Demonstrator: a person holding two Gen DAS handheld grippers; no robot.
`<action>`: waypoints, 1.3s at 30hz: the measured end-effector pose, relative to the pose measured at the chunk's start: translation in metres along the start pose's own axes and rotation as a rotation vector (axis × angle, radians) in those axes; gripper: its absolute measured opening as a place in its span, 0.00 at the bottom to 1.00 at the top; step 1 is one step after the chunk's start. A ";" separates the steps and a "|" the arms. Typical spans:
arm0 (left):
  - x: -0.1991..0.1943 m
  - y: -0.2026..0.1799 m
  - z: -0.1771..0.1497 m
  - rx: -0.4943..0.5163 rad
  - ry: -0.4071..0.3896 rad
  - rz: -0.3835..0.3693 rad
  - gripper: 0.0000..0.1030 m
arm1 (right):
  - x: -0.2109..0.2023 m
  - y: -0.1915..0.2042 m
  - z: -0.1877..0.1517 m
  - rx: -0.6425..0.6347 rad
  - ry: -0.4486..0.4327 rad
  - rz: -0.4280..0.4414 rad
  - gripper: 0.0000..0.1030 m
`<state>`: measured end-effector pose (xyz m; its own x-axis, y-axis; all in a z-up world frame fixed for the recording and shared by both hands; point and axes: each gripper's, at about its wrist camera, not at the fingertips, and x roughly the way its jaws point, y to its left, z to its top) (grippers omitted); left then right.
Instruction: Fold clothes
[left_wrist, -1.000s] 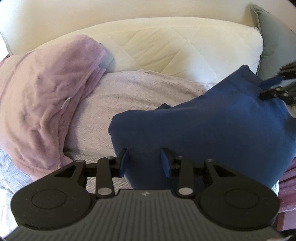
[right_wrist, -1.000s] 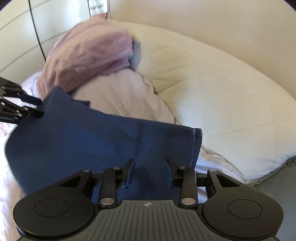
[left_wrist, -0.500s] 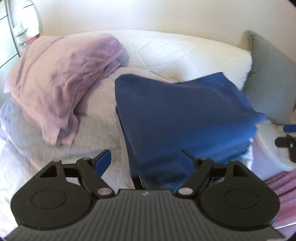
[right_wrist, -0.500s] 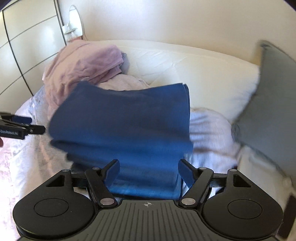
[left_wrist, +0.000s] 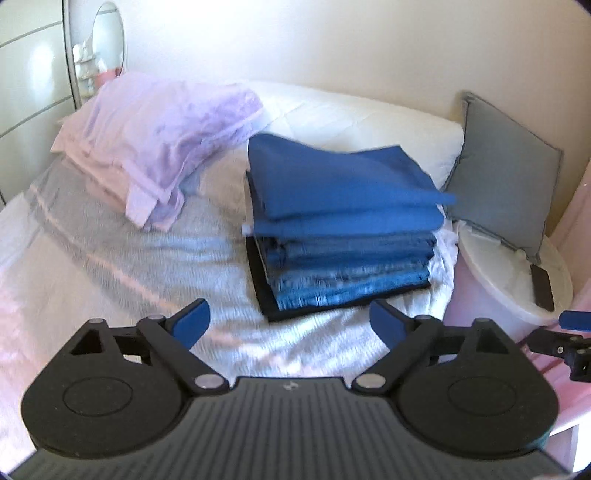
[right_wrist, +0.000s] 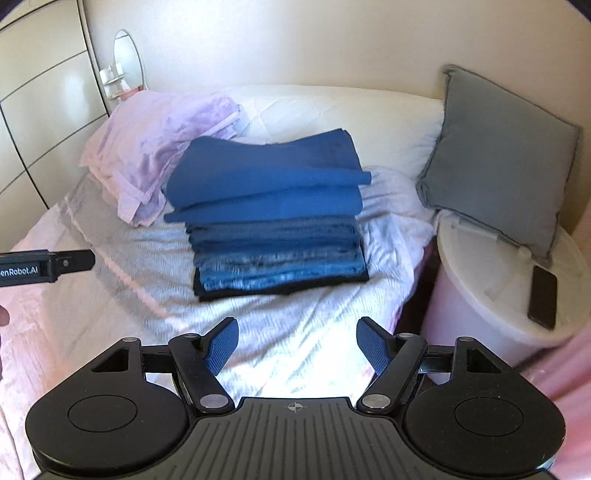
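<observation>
Blue folded cloth (left_wrist: 343, 184) tops our stack of folded clothes (left_wrist: 347, 266) on the bed (left_wrist: 110, 266), near its head end beside the grey cushion (left_wrist: 506, 170). We have just been opening both tools: our left gripper (left_wrist: 290, 321) and right gripper (right_wrist: 295, 345) gape wide, nothing between their pads.

The stack of folded clothes (left_wrist: 343, 236) is blurred in both views, so the lower layers run together and their number is not clear. The black piece (right_wrist: 280, 290) at the bottom shows only its edge. The lilac heap (left_wrist: 162, 140) hides a part of the white pillow (left_wrist: 351, 122). In the left wrist view the right gripper (left_wrist: 569, 343) is cut by the picture's edge. The dark flat object (right_wrist: 542, 297) on the white tub (right_wrist: 480, 295) is too small to name.
</observation>
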<state>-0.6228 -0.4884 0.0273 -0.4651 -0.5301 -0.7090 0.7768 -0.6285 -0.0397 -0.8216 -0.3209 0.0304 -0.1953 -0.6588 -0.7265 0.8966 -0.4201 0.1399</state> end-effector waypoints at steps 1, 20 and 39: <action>-0.003 -0.001 -0.004 -0.009 0.012 -0.004 0.94 | -0.003 0.003 -0.002 -0.003 0.004 0.000 0.72; -0.046 -0.053 -0.029 -0.081 0.067 0.071 0.98 | -0.034 -0.019 -0.005 -0.053 0.043 0.055 0.89; -0.052 -0.069 -0.021 -0.068 0.061 0.076 0.98 | -0.057 -0.016 -0.005 -0.076 0.000 -0.017 0.89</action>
<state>-0.6434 -0.4052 0.0519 -0.3785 -0.5379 -0.7533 0.8368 -0.5467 -0.0301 -0.8225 -0.2737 0.0657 -0.2109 -0.6518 -0.7285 0.9207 -0.3829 0.0761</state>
